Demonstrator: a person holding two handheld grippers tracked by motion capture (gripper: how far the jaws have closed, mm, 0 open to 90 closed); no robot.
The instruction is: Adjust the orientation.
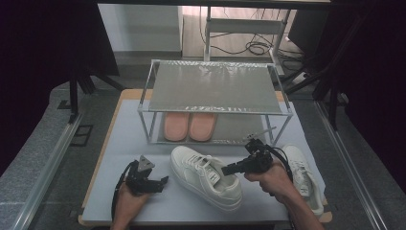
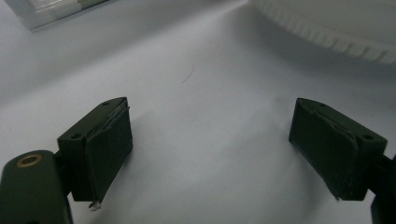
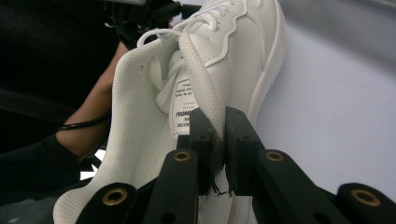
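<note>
A white sneaker point(image 1: 206, 178) lies at the middle of the grey mat, toe toward the far left. My right gripper point(image 1: 229, 169) is shut on the padded collar of the white sneaker point(image 3: 205, 74), its two black jaws pinching the rim just beside the tongue label. A second white sneaker point(image 1: 304, 175) lies behind my right hand at the right side of the mat. My left gripper point(image 1: 163, 181) rests low on the mat to the left of the held sneaker. In its own view the left gripper point(image 2: 210, 144) stands open with bare mat between its jaws.
A metal two-tier shoe rack point(image 1: 215, 88) stands at the back of the mat, with a pair of pink slippers point(image 1: 189, 127) on its lower shelf. The sole edge of the sneaker point(image 2: 327, 28) shows at the top right in the left gripper view. Dark frames flank the table.
</note>
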